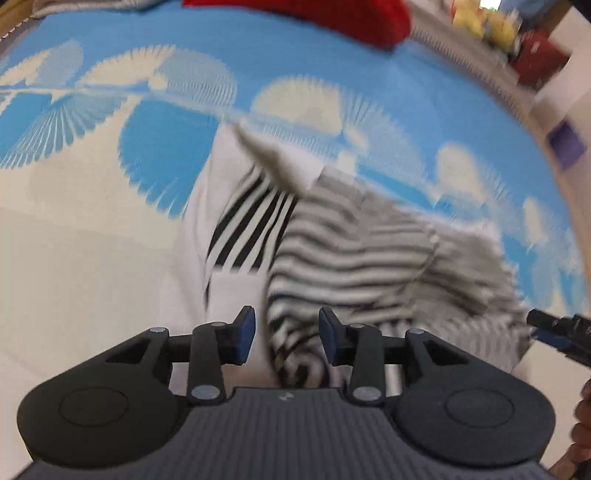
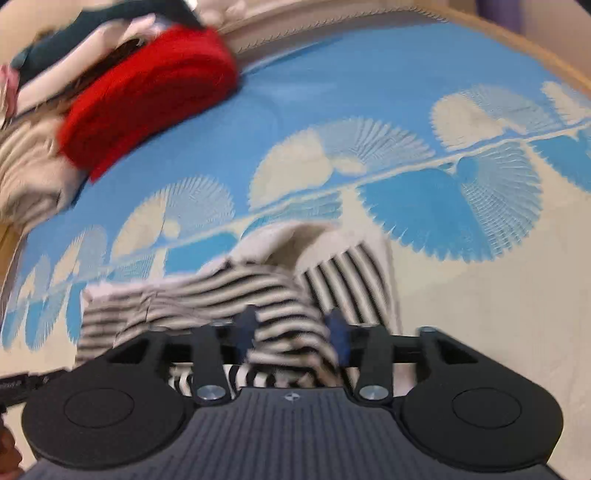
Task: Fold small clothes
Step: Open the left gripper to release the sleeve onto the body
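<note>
A small black-and-white striped garment (image 1: 343,251) lies bunched on a blue and cream patterned cloth (image 1: 110,229). My left gripper (image 1: 287,338) is open, its blue pads either side of the garment's near edge. In the right wrist view the garment (image 2: 229,291) is rumpled with a white part folded up behind. My right gripper (image 2: 291,334) is open, with striped fabric lying between its fingers. The right gripper's tip shows at the right edge of the left wrist view (image 1: 561,334). Both views are motion-blurred.
A folded red garment (image 2: 147,96) lies at the far edge of the cloth, also in the left wrist view (image 1: 332,18). A pile of other clothes (image 2: 33,155) sits beside it. Yellow and red items (image 1: 517,37) stand beyond the cloth's edge.
</note>
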{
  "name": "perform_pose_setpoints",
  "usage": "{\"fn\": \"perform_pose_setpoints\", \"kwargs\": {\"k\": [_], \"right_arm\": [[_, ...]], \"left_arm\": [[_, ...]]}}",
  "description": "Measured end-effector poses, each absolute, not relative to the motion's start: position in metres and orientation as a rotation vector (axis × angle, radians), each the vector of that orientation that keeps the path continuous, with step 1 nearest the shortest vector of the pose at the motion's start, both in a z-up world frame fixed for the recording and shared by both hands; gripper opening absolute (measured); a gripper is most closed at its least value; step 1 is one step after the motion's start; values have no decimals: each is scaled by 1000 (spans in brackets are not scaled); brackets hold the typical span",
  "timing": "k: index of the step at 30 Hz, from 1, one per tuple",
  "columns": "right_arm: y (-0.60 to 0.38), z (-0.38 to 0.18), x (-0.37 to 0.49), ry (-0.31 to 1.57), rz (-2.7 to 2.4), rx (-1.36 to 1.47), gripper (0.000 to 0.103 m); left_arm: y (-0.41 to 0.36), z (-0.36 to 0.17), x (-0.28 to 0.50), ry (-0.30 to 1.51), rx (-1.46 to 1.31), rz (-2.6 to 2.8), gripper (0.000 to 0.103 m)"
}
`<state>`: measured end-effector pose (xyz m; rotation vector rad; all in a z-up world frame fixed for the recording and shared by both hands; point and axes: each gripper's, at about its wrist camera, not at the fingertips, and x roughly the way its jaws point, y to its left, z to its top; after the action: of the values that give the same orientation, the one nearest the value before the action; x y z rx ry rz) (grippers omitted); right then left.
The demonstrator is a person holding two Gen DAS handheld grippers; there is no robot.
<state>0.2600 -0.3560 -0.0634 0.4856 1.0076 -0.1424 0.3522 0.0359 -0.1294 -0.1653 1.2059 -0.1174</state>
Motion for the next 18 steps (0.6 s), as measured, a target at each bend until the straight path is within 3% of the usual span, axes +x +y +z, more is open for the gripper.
{"fn": "perform_pose_setpoints", "kwargs": {"k": [4, 6, 7, 8, 9, 11, 15, 18], "right_arm": [[-358, -93, 258, 1138, -177, 560, 50], [-356, -99, 258, 1157, -199, 543, 50], [-355, -99, 257, 1157, -201, 536, 41], [-355, -97, 257, 1150, -197, 536, 20], [-354, -94, 257, 1140, -189, 534, 12], [-354, -80, 255, 1097, -171, 543, 3], [-360, -36, 249, 983, -106, 583, 3], [-365, -39, 248, 1028, -123, 584, 3]], "left_arm": [[36, -137, 350, 1228, -149, -105, 40], [37, -138, 349, 1228, -142, -121, 26], [35, -138, 350, 1229, -138, -130, 15], [34, -137, 348, 1227, -137, -145, 5], [32, -133, 348, 1217, -137, -167, 2], [32, -120, 343, 1174, -151, -203, 2], [36, -92, 336, 1097, -199, -272, 2], [37, -112, 336, 1199, -144, -216, 2]]}}
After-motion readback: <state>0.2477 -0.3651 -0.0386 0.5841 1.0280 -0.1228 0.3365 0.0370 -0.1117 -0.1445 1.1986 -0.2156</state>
